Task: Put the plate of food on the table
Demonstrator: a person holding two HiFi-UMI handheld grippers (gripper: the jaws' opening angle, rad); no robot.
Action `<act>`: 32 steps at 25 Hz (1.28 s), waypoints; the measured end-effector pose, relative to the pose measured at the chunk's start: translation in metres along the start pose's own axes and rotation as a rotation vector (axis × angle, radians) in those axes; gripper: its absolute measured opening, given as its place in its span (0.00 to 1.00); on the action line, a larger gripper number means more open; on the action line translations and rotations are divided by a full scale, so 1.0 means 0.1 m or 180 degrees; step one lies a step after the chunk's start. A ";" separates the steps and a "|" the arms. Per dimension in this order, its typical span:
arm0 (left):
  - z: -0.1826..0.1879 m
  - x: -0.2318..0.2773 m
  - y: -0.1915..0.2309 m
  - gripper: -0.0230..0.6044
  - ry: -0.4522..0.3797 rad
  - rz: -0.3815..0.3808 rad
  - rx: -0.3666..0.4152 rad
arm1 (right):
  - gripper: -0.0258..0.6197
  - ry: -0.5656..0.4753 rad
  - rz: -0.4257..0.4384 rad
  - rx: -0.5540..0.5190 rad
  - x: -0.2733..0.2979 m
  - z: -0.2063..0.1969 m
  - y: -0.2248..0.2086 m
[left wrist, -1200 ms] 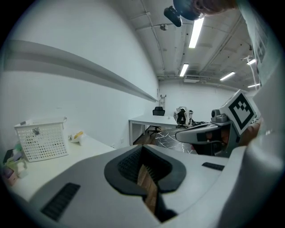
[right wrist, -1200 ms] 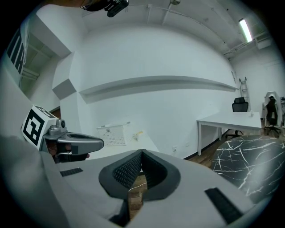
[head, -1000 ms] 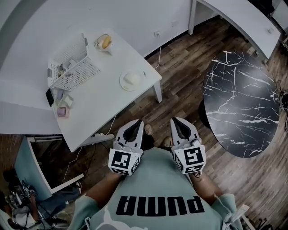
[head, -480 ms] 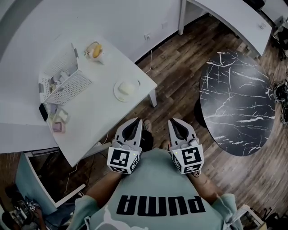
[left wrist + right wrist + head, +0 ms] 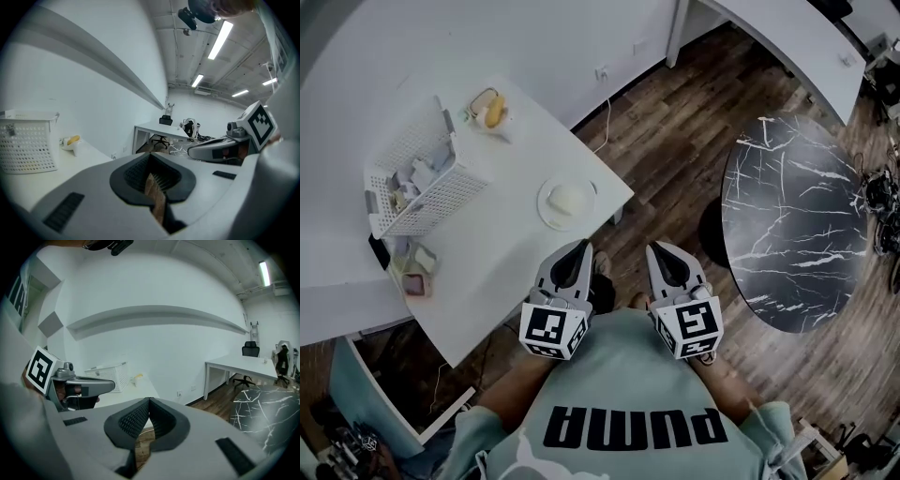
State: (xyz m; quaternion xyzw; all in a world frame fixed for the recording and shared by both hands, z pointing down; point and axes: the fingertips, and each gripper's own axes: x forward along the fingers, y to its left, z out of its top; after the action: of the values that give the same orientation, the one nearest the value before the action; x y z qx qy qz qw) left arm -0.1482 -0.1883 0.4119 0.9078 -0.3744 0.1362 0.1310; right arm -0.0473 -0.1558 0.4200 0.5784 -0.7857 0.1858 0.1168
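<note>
Holds the left hand-held gripper point(image 5: 580, 247) and the right hand-held gripper point(image 5: 655, 249) side by side close to the chest, above the wooden floor point(image 5: 666, 159), just off the desk's near edge. Keeps each pair of jaws pressed together, with nothing between them. Finds the plate of food point(image 5: 566, 202) lying on the desk point(image 5: 497, 248) near its right corner, apart from both. Shows a white basket point(image 5: 412, 187) by the left edge and a small bowl point(image 5: 490, 110) with something yellow at the far corner.
</note>
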 end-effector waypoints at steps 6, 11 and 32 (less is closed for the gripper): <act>0.07 0.15 0.30 0.05 -0.0034 -0.0044 -0.0119 | 0.05 0.0136 -0.0003 0.0040 0.39 0.06 0.01; 0.03 0.24 0.62 0.05 0.0005 -0.0028 -0.0230 | 0.05 0.0274 0.0028 0.0004 0.69 0.10 0.06; -0.70 0.39 1.78 0.05 0.0582 0.0252 -0.0820 | 0.05 0.0991 0.0096 0.0148 1.75 -0.31 0.18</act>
State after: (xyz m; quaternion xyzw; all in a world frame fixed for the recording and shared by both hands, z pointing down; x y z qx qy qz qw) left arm -0.2598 -0.3116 0.5145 0.8518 -0.4108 0.1742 0.2744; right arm -0.1181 -0.2892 0.5146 0.5332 -0.7622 0.2932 0.2210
